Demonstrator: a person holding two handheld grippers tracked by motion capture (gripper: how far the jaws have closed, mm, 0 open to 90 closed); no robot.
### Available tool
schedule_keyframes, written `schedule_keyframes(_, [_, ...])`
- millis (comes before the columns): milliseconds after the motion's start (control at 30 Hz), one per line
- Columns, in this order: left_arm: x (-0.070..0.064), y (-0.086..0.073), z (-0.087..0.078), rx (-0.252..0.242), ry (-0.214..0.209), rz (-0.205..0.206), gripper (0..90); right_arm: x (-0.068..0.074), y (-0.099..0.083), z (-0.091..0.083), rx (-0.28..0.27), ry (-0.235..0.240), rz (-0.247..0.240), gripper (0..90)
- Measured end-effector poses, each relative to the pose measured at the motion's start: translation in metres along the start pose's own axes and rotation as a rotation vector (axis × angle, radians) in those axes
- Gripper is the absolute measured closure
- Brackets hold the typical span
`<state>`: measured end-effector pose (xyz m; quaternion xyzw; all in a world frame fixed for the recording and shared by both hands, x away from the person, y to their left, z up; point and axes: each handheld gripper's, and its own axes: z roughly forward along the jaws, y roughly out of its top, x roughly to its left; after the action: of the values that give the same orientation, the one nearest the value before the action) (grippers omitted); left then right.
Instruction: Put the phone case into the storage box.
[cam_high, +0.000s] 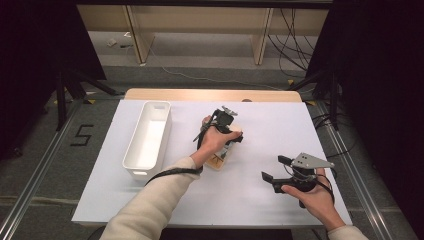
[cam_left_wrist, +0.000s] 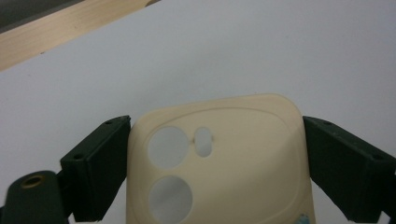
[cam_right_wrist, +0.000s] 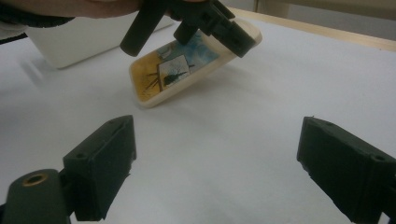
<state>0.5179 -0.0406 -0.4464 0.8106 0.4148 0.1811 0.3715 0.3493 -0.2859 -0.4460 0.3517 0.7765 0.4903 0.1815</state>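
High view: the left gripper (cam_high: 223, 131) sits mid-table over a cream phone case (cam_high: 218, 161), just right of the white bin (cam_high: 148, 141), which holds nothing I can make out. The case is grasped but not yet binned; carrying it over appears to be what remains. The right gripper (cam_high: 276, 170) rests low at the near right, well apart from the case, jaws spread wide.

Left gripper view: the phone case (cam_left_wrist: 219, 163) lies between the jaws, both pressing its side edges, camera cut-outs facing up.

Right gripper view: the phone case (cam_right_wrist: 187, 67) hangs tilted, near end seemingly clear of the white table (cam_right_wrist: 233, 140), though shadow blurs contact. Its own jaws stand open and hold nothing.
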Motion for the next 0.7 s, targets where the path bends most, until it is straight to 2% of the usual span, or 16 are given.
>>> schedule_keyframes(267, [0.001, 0.003, -0.011, -0.047, 0.013, 0.006, 11.1, 0.0, 0.0, 0.0, 0.0, -0.001, 0.0, 12.5])
schedule_keyframes(700, [0.002, 0.006, -0.023, -0.086, 0.028, 0.012, 11.2, 0.0, 0.0, 0.0, 0.0, -0.002, 0.0, 12.6])
